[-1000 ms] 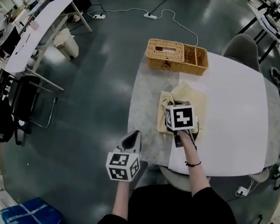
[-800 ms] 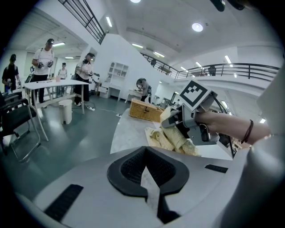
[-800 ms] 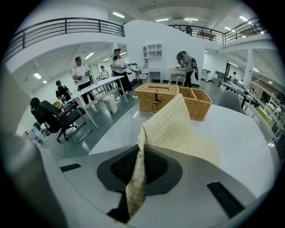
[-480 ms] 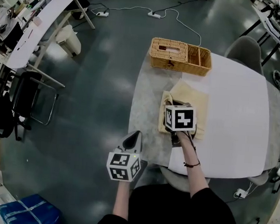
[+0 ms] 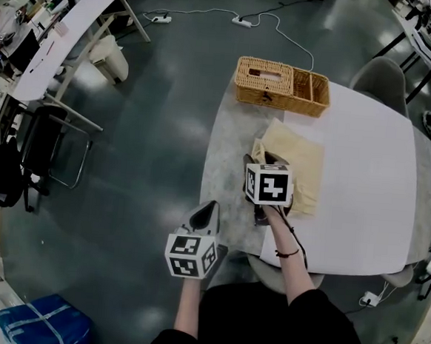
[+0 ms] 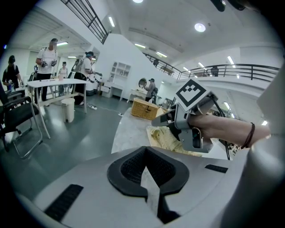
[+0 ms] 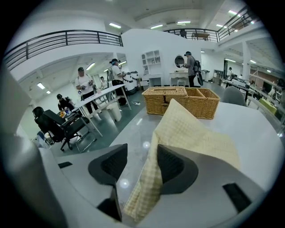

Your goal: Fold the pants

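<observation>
The pale yellow checked pants [image 5: 299, 161] lie folded on the white table [image 5: 365, 164], near its left edge. My right gripper [image 5: 266, 164] hovers over their near left corner. Its jaws have just been opening and now stand open [image 7: 142, 164]. A fold of the pants [image 7: 191, 133] still hangs between them, resting against the right pad only. In the left gripper view, the right gripper [image 6: 156, 121] is over the pants [image 6: 171, 138]. My left gripper [image 5: 204, 216] is shut [image 6: 149, 169] and holds nothing, off the table's near left corner, above the floor.
A wicker basket [image 5: 282, 85] with compartments stands at the table's far edge, beyond the pants. A grey chair [image 5: 379, 75] is at the far side and another [image 5: 274, 274] is tucked in at the near side. Black chairs [image 5: 42, 154] and desks stand at the left.
The right gripper's jaws have parted from their grip on the pants' fold, and it has drawn slightly left and toward me. The left gripper has stayed put.
</observation>
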Tool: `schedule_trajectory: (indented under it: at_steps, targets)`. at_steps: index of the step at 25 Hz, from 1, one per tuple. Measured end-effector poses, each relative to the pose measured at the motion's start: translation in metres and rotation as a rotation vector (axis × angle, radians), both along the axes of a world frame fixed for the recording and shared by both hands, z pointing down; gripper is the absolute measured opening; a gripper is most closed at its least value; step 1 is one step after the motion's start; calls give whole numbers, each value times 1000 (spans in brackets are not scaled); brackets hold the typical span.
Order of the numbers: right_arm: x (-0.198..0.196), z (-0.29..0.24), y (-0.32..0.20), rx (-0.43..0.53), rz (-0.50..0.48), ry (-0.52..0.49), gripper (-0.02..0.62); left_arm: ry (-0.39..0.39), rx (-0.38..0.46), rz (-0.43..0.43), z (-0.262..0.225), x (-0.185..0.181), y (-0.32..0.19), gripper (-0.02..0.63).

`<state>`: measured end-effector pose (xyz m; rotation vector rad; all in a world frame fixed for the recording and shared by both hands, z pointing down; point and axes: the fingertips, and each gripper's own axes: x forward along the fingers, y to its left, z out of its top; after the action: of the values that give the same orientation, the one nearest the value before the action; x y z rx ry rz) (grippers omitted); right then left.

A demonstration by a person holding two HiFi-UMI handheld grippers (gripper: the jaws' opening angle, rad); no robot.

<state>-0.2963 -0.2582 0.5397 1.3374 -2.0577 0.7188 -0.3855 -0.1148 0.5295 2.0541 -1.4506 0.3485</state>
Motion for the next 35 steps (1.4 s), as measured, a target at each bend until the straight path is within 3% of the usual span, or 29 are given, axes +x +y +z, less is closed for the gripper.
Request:
schedule_trajectory:
  at_steps: [7, 21, 28, 35]
  targets:
    - [-6, -3, 2, 69, 33, 25, 201, 1, 2, 3, 0, -1, 2, 8]
    - [-3, -29, 7, 100, 14, -86, 200, -2, 35, 44, -12, 8, -2, 8]
    - [6, -47, 21, 88, -54, -205, 42, -16, 50, 53, -21, 20, -4, 8]
    - [44, -78, 36, 158, -125, -372, 17, -34, 102, 64, -44, 42, -10, 8]
